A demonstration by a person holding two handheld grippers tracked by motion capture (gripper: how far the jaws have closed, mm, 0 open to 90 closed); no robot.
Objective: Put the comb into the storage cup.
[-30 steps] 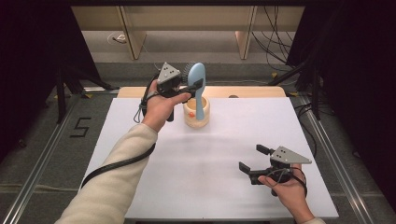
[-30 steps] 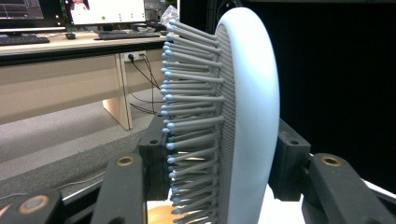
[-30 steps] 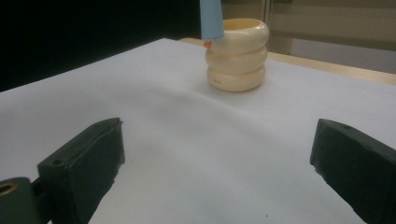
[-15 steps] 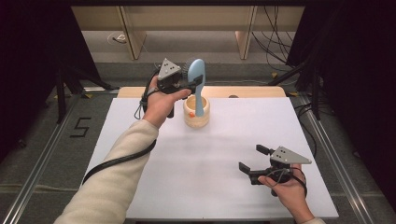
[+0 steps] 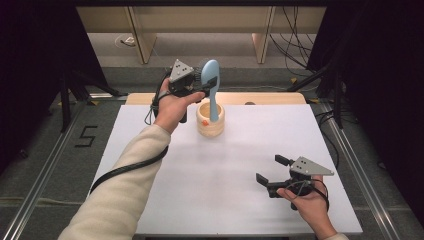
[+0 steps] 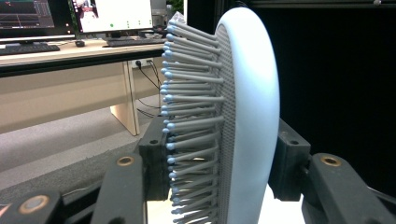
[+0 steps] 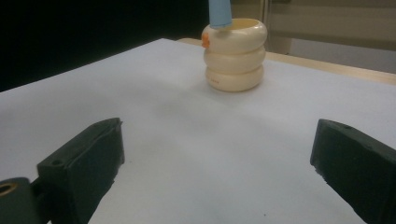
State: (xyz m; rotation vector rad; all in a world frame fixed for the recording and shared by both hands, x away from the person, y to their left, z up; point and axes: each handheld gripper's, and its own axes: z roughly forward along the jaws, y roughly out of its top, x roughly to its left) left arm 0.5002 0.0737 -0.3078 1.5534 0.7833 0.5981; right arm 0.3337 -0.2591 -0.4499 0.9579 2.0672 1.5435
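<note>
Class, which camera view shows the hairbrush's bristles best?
The left gripper view: the hairbrush stands close up between the jaws, bristles in side profile. The high view shows its blue back, handle in the cream holder. The right gripper view catches just the handle's tip.

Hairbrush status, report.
Left claw shut on hairbrush, handle down in cream cup. Right claw open, low over table. Nothing in the way.

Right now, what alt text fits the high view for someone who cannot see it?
The left tongs grip a light-blue hairbrush upright, handle down in a cream ringed holder on a white table. The right tongs rest open nearby.
</note>
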